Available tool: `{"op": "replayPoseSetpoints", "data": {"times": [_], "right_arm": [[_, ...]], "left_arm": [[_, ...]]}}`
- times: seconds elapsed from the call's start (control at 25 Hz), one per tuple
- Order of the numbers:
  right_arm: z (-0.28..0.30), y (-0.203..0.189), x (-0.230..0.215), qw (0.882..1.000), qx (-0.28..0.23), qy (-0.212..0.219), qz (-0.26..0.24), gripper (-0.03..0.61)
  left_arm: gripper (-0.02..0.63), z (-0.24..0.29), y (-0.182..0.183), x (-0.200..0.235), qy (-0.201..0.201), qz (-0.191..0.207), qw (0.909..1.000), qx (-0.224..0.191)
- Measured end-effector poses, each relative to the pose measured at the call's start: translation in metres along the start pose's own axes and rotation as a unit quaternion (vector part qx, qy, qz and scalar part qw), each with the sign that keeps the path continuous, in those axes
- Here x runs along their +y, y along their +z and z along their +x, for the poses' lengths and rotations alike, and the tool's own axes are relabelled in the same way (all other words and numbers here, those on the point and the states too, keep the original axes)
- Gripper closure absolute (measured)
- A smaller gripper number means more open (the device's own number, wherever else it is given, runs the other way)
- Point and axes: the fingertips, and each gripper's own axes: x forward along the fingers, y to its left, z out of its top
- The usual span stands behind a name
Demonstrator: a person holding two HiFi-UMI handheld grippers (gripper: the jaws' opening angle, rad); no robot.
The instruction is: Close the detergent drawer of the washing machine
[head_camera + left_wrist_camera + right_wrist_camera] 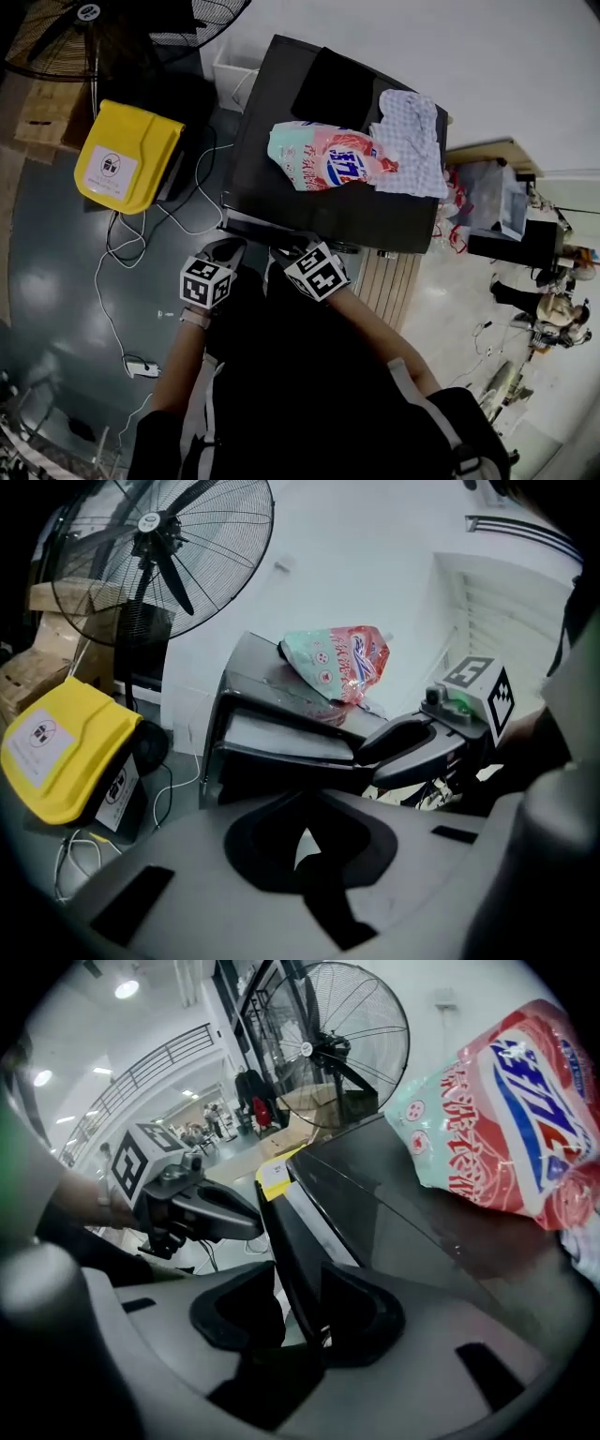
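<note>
Dark grey and boxy, the washing machine (255, 176) filled the upper middle of the head view. At the upper left of the left gripper view we saw a large pedestal fan (159, 550), and below it at the left edge a yellow bin (61, 752) on the grey floor. On the machine's top lay a pink and green detergent bag (328, 157), with a patterned cloth (412, 141) touching it on the right and a flat black item (333, 89) above both.

We found the detergent drawer (292, 1232) along the machine's top front, at the lower edge of the machine in the head view, just above both marker cubes. We could not tell how far it stood out.

We held the right gripper (300, 1312) with its jaws spread wide. The drawer's dark front edge ran between them, and the pads were not pressing on it. Our left gripper (305, 850) hovered just to the left, with its jaws drawn together on nothing and pointing at the machine's front. A thin white cable (108, 281) trailed over the floor at the left of the head view.
</note>
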Motion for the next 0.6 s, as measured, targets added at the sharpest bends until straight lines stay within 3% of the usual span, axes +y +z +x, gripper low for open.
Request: {"op": "replayPoseSetpoints", "data": {"times": [0.28,0.6], "right_arm": [[-0.011,-0.003,-0.001,0.993,-0.036,-0.104,0.049,0.423],[-0.03,-0.013,0.005,0.967,-0.095,-0.2,0.126,0.489]], "left_arm": [[0.603,-0.012,0.007,0.008,-0.039,0.037,0.9984,0.017],[0.603,-0.016,0.009,0.01,-0.067,0.061,0.9954,0.033]]}}
